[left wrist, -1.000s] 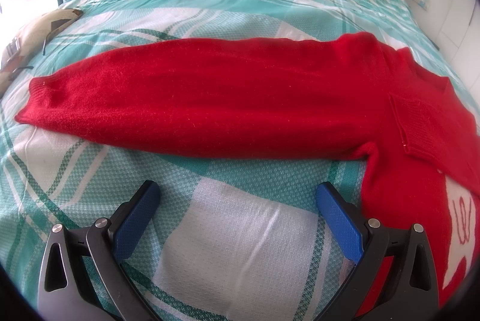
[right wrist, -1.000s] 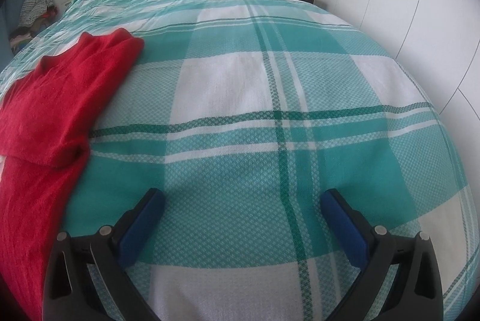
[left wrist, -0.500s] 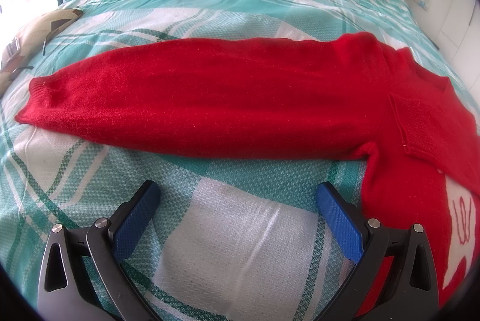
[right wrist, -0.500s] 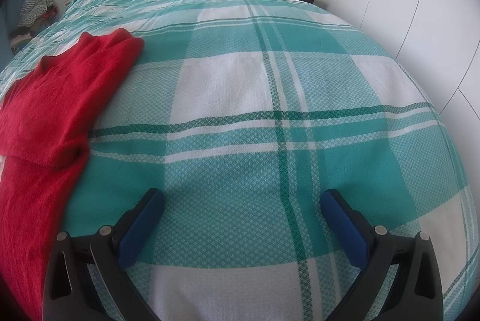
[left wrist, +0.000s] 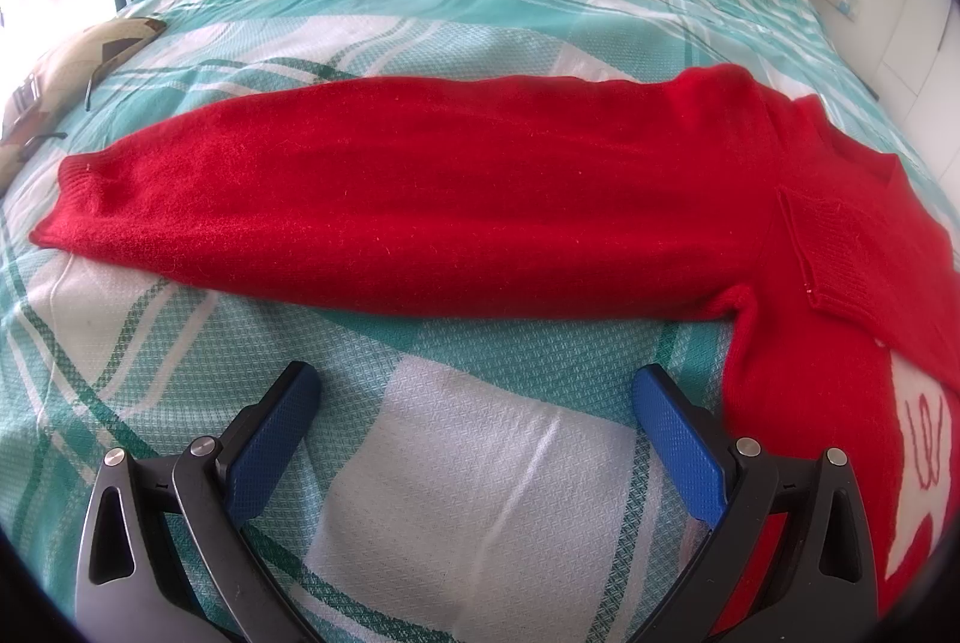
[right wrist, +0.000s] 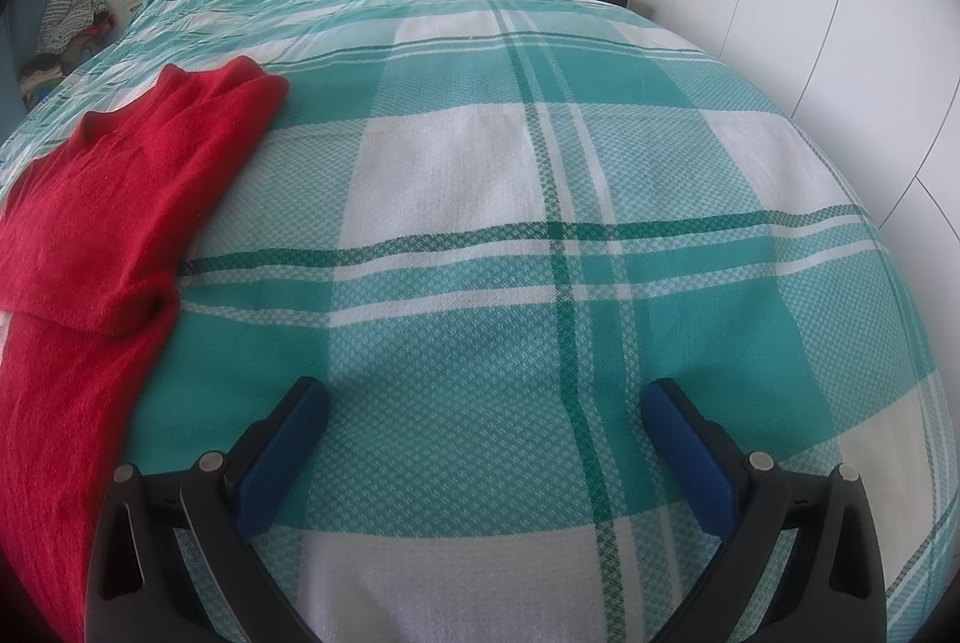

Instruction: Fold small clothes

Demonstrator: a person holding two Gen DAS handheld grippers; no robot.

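Fingers spread wide and empty, the left gripper (left wrist: 474, 433) and right gripper (right wrist: 483, 433) hover unmoved over the checked bedspread (right wrist: 540, 175); the red sweater (left wrist: 450, 199) lies unchanged, one sleeve folded in, the other still outstretched, likely next.

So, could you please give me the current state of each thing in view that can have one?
red sweater: lying flat on the bed, one sleeve stretched out sideways, the other folded across the chest.
left gripper: open, empty, over the checked bedspread.
right gripper: open, empty, beside the sweater.
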